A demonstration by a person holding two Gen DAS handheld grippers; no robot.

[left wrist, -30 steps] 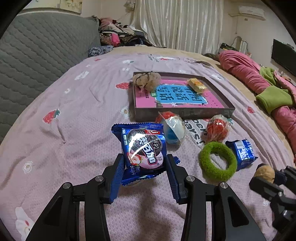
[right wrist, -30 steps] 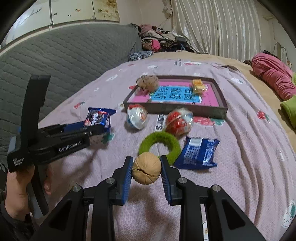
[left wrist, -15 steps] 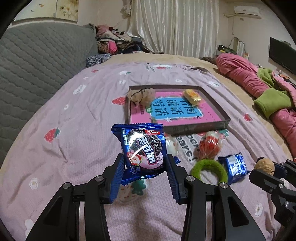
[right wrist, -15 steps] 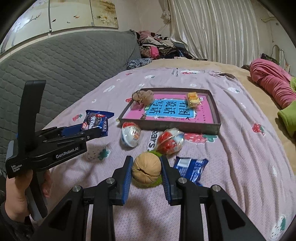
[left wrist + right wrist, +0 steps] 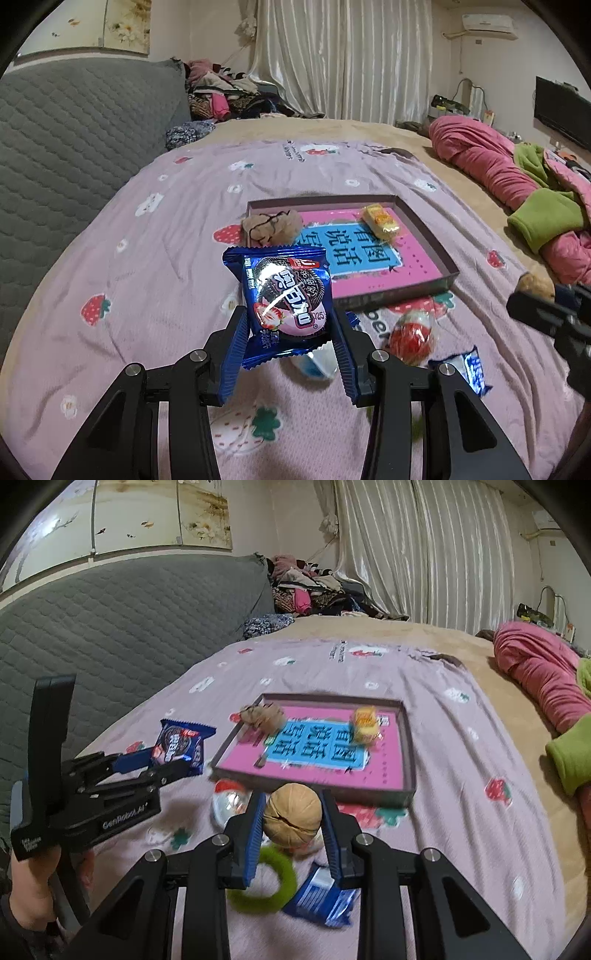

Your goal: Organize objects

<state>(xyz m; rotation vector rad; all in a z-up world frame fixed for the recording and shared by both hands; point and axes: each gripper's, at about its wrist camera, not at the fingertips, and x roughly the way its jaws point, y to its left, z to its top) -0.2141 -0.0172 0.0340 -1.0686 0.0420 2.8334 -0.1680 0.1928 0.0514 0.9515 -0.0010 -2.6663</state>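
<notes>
Raised above the bed (image 5: 155, 280) since a second ago, both loads now level with the tray (image 5: 406, 775) in view. Left gripper (image 5: 288, 332) partly open, clamped on blue cookie packet (image 5: 286, 295), held upright in the air. Right gripper (image 5: 293, 812) closed on walnut (image 5: 293, 814), clear of the sheet. Left on the bed below: green ring (image 5: 271, 884), second blue packet (image 5: 321, 897), two wrapped eggs (image 5: 412, 338). Inside tray: yellow snack (image 5: 380, 221), brown lump (image 5: 273, 227).
</notes>
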